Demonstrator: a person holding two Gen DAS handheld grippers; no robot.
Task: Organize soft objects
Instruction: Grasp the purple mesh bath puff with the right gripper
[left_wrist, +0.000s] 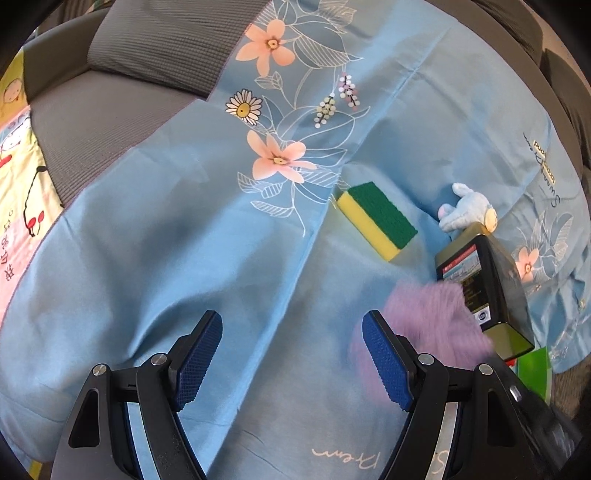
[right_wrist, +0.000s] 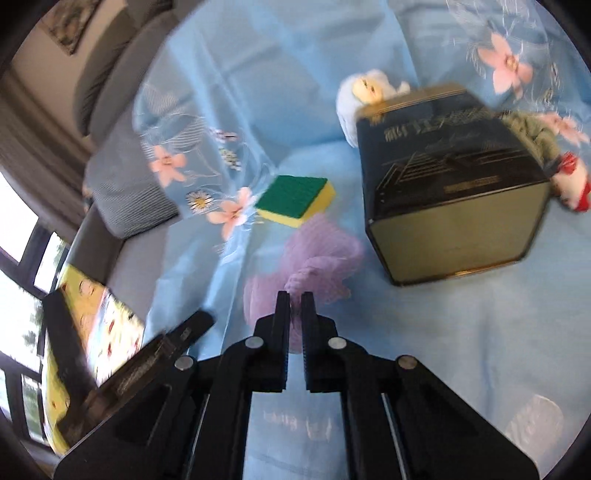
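A purple mesh bath pouf (right_wrist: 314, 264) hangs from my right gripper (right_wrist: 295, 297), which is shut on it above the blue floral sheet (right_wrist: 424, 350). The pouf shows blurred in the left wrist view (left_wrist: 428, 321), beside the black and gold box (left_wrist: 487, 284). My left gripper (left_wrist: 291, 325) is open and empty over the sheet (left_wrist: 184, 240). A yellow sponge with a green top (left_wrist: 376, 219) lies on the sheet, also in the right wrist view (right_wrist: 295, 201). A light blue plush toy (left_wrist: 467, 210) lies behind the box (right_wrist: 450, 184); it also shows in the right wrist view (right_wrist: 365, 92).
A red and white soft toy (right_wrist: 570, 182) and a green knitted item (right_wrist: 532, 134) lie right of the box. Grey sofa cushions (left_wrist: 110, 92) sit at the far left. A cartoon-print blanket (left_wrist: 18, 177) lies at the left edge.
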